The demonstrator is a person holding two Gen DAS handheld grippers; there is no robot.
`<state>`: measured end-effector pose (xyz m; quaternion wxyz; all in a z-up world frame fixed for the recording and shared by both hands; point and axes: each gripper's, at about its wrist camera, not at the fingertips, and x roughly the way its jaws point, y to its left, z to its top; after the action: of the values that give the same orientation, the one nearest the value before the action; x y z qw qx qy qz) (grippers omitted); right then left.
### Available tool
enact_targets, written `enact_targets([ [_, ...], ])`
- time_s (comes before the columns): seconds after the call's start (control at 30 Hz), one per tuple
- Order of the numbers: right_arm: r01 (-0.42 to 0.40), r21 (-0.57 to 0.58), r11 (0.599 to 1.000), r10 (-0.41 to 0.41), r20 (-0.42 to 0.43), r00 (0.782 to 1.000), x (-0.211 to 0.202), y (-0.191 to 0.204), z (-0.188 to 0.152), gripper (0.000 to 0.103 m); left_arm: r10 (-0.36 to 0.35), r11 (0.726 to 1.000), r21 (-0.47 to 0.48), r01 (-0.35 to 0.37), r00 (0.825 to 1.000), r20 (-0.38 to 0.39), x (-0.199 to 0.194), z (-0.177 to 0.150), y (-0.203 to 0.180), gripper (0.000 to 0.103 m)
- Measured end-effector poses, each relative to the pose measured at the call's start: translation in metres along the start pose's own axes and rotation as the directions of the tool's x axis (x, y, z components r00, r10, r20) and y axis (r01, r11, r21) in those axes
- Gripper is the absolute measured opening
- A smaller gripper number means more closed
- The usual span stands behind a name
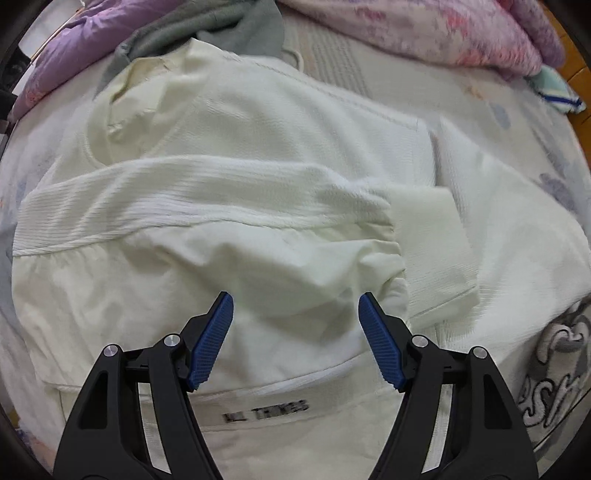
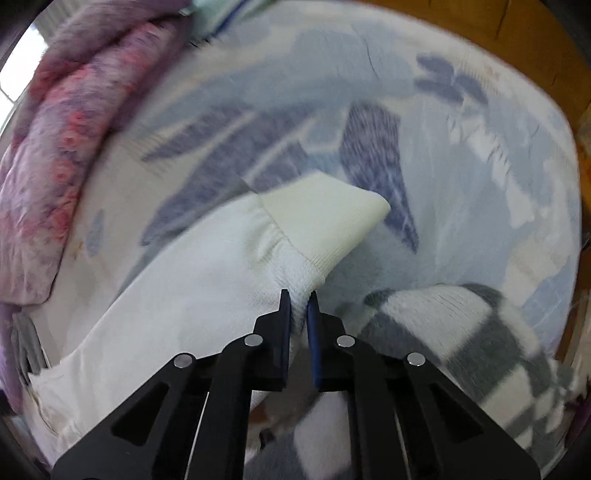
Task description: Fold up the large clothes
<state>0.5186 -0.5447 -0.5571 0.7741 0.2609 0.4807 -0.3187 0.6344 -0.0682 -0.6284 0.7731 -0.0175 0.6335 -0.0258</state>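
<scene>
- Floral bedding [image 2: 424, 122] covers the bed that serves as the work surface, with a pink-and-purple quilt [image 1: 424, 33] bunched at its far edge and a grey garment [image 1: 207, 29] beside it.
- Spread over the bed lies the white sweatshirt [image 1: 258, 122], its body flat; one sleeve [image 1: 207, 199] is already folded across the chest, cuff [image 1: 432, 236] on the body.
- Above that fold hovers the left gripper [image 1: 295, 325], jaws wide apart and holding nothing.
- Near its ribbed cuff [image 2: 325, 218], the other sleeve [image 2: 207, 280] is pinched in the right gripper [image 2: 298, 306], jaws clamped on the fabric; it looks slightly lifted, though blur makes that uncertain.
- Judged from this, one sleeve is done; the second sleeve and the body folds remain.
</scene>
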Motion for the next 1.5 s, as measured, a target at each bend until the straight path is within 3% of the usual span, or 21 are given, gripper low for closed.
enact_targets([
  [0.17,-0.046,-0.153,0.987,0.076,0.195,0.978,-0.083,0.068,-0.03,0.005,-0.066,0.994,-0.08,0.069,0.997,0.038,-0.031,-0.004,0.047,0.071],
  [0.33,-0.167,-0.349,0.922,0.262,0.245,0.934,-0.147,0.162,-0.083,0.004,-0.038,0.991,-0.122,0.051,0.994,0.101,-0.076,-0.02,0.114,0.071],
  [0.5,-0.353,-0.488,0.798,0.462,0.121,0.879,-0.184,0.266,-0.17,0.003,0.0,0.98,-0.196,0.022,0.993,0.115,-0.106,-0.036,0.186,0.071],
  [0.6,-0.43,-0.541,0.723,0.523,0.022,0.852,-0.188,0.32,-0.222,0.003,0.015,0.971,-0.238,0.015,0.993,0.121,-0.116,-0.046,0.227,0.071],
  [0.67,-0.49,-0.578,0.652,0.554,-0.078,0.829,-0.186,0.363,-0.271,0.003,0.023,0.964,-0.266,0.01,0.992,0.122,-0.121,-0.056,0.255,0.071],
  [0.8,-0.551,-0.639,0.536,0.554,-0.226,0.801,-0.174,0.42,-0.355,0.003,0.048,0.952,-0.307,-0.006,0.99,0.129,-0.127,-0.072,0.298,0.071],
  [0.83,-0.557,-0.671,0.49,0.529,-0.279,0.802,-0.166,0.437,-0.384,0.003,0.049,0.948,-0.317,-0.006,0.991,0.128,-0.127,-0.076,0.307,0.071],
  [0.9,-0.574,-0.686,0.447,0.498,-0.343,0.797,-0.149,0.453,-0.422,0.003,0.064,0.939,-0.344,-0.019,0.991,0.118,-0.125,-0.088,0.327,0.071],
  [0.97,-0.557,-0.717,0.419,0.388,-0.414,0.824,-0.125,0.465,-0.452,0.008,0.068,0.932,-0.362,-0.025,0.992,0.107,-0.123,-0.096,0.34,0.071],
  [1.03,-0.538,-0.713,0.449,0.302,-0.445,0.843,-0.109,0.457,-0.467,0.01,0.064,0.923,-0.385,-0.022,0.993,0.096,-0.122,-0.103,0.35,0.072],
  [1.07,-0.556,-0.694,0.458,0.301,-0.468,0.831,-0.106,0.45,-0.467,0.012,0.056,0.92,-0.392,-0.015,0.994,0.094,-0.121,-0.105,0.352,0.072],
  [1.13,-0.553,-0.689,0.469,0.301,-0.464,0.833,-0.11,0.435,-0.458,0.02,0.043,0.918,-0.396,0.0,0.994,0.102,-0.122,-0.108,0.352,0.072],
  [1.2,-0.565,-0.677,0.472,0.325,-0.461,0.825,-0.121,0.413,-0.439,0.035,0.023,0.92,-0.391,0.022,0.994,0.109,-0.119,-0.108,0.345,0.076],
  [1.3,-0.544,-0.677,0.497,0.342,-0.423,0.839,-0.131,0.384,-0.407,0.035,-0.001,0.929,-0.368,0.044,0.993,0.116,-0.112,-0.101,0.328,0.078],
  [1.43,-0.435,-0.629,0.644,0.315,-0.3,0.9,-0.118,0.33,-0.325,0.035,0.007,0.941,-0.335,0.037,0.991,0.13,-0.103,-0.082,0.307,0.078],
  [1.5,-0.384,-0.577,0.721,0.297,-0.244,0.923,-0.108,0.303,-0.283,0.03,0.007,0.948,-0.315,0.031,0.993,0.12,-0.09,-0.069,0.297,0.078],
])
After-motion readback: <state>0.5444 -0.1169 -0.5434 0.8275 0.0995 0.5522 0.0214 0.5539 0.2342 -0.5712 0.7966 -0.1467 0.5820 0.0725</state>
